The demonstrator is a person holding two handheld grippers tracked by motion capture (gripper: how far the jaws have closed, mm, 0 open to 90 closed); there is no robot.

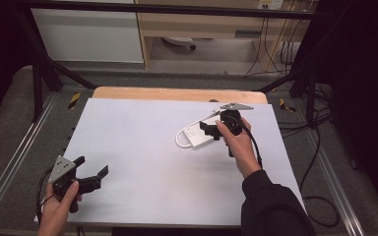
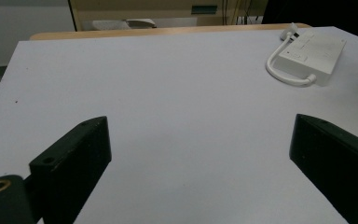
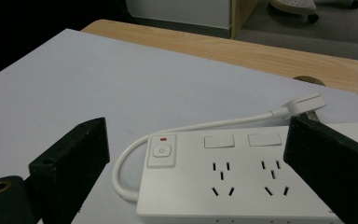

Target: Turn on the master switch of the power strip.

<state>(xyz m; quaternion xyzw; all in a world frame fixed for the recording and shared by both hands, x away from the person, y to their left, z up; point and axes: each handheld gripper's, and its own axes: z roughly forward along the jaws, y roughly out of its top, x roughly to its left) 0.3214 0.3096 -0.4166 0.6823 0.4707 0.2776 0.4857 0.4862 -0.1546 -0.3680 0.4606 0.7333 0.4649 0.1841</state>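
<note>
**One power symbol, no readable words**

No words, brand names or numbers are showing legibly anywhere. The one sign that is reading clearly is the circle-and-stroke power symbol on the square white push button (image 3: 161, 151) of the white plastic power strip (image 3: 242, 182), which is lying on the white-topped table (image 3: 74, 79). Just above that button a small red mark (image 3: 163, 138) is showing, without any lettering. Faint grey marks on the strip's face are appearing in the high view and the left gripper view, too small to read.

Smooth white plastic power strip (image 3: 242, 186) with faint sheen; matt pale counter (image 1: 142, 147) sheet edged in light wood.
</note>
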